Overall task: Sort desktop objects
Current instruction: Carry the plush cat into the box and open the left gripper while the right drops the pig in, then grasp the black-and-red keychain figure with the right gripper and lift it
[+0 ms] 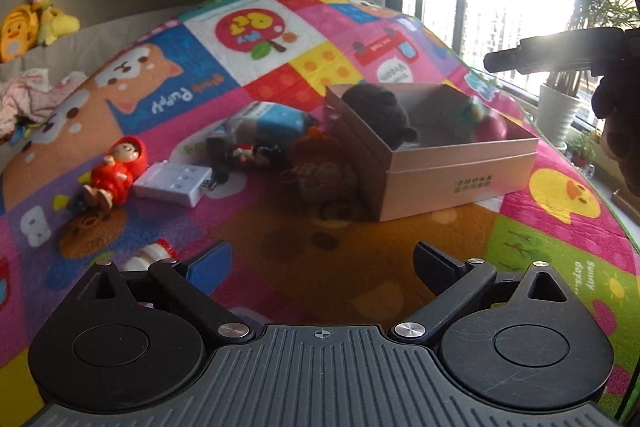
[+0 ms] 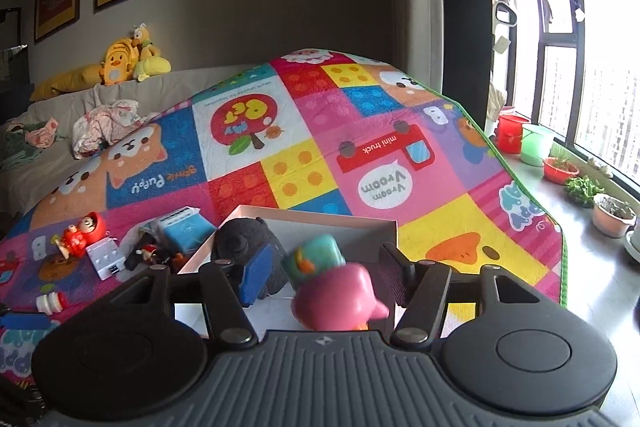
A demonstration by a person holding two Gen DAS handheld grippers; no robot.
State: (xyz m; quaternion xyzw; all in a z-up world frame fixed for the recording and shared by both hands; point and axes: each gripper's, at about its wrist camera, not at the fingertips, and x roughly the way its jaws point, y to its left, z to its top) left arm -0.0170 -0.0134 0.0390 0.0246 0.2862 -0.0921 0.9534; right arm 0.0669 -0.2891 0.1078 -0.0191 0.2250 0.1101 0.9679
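A beige cardboard box stands on the colourful play mat; it also shows in the right wrist view. Inside lie a black plush, a teal toy and a pink toy. My right gripper is open over the box, its fingers either side of the pink and teal toys, not touching them. My left gripper is open and empty above the mat in front of the box. Left of the box lie a red-hooded doll, a white USB adapter, a blue-white pack and an orange keychain toy.
A small white-and-red bottle lies by my left finger. The right gripper's handle shows at the far right of the left wrist view. A sofa with yellow plush toys is behind. Pots and buckets line the window sill.
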